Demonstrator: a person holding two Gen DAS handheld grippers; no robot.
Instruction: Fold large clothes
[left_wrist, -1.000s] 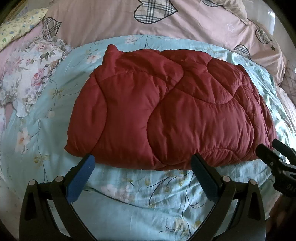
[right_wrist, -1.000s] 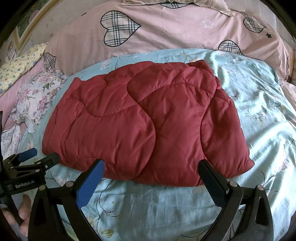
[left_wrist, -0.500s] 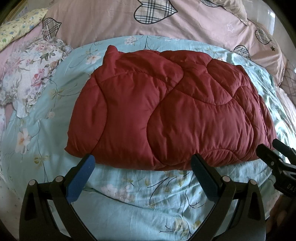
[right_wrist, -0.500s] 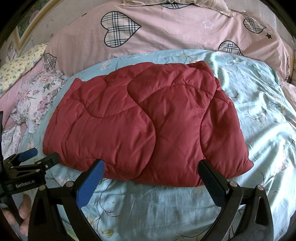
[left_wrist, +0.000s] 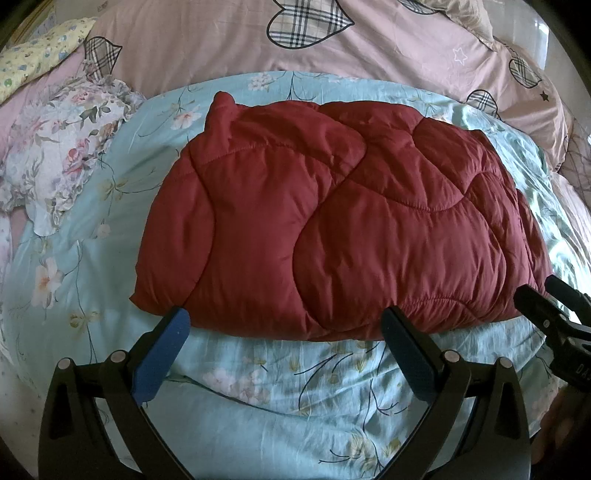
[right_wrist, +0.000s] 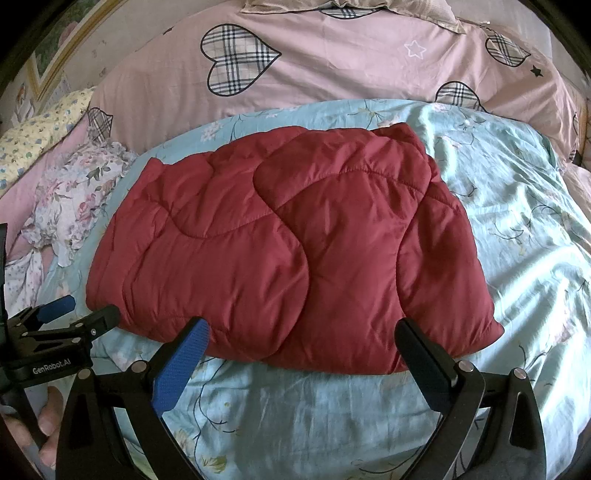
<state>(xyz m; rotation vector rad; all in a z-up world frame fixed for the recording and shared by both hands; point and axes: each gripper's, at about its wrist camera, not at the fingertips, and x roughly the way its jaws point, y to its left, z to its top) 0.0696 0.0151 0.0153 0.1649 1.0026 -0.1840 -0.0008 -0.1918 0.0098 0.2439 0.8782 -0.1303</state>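
Note:
A dark red quilted jacket (left_wrist: 332, 221) lies folded into a broad rectangle on the light blue floral bedsheet (left_wrist: 277, 387); it also shows in the right wrist view (right_wrist: 288, 251). My left gripper (left_wrist: 286, 325) is open and empty, hovering just in front of the jacket's near edge, towards its left half. My right gripper (right_wrist: 303, 332) is open and empty, hovering just in front of the near edge, towards its right half. Each gripper shows at the edge of the other's view: the right one (left_wrist: 550, 302) and the left one (right_wrist: 81, 314).
A pink duvet with plaid hearts (right_wrist: 332, 62) lies bunched behind the jacket. A white floral garment (left_wrist: 62, 147) lies crumpled to the left, beside a yellow floral pillow (left_wrist: 40, 59). The blue sheet (right_wrist: 517, 221) stretches to the right of the jacket.
Almost nothing has changed. Both grippers stay open in front of the jacket, with only a very slight drift of the views.

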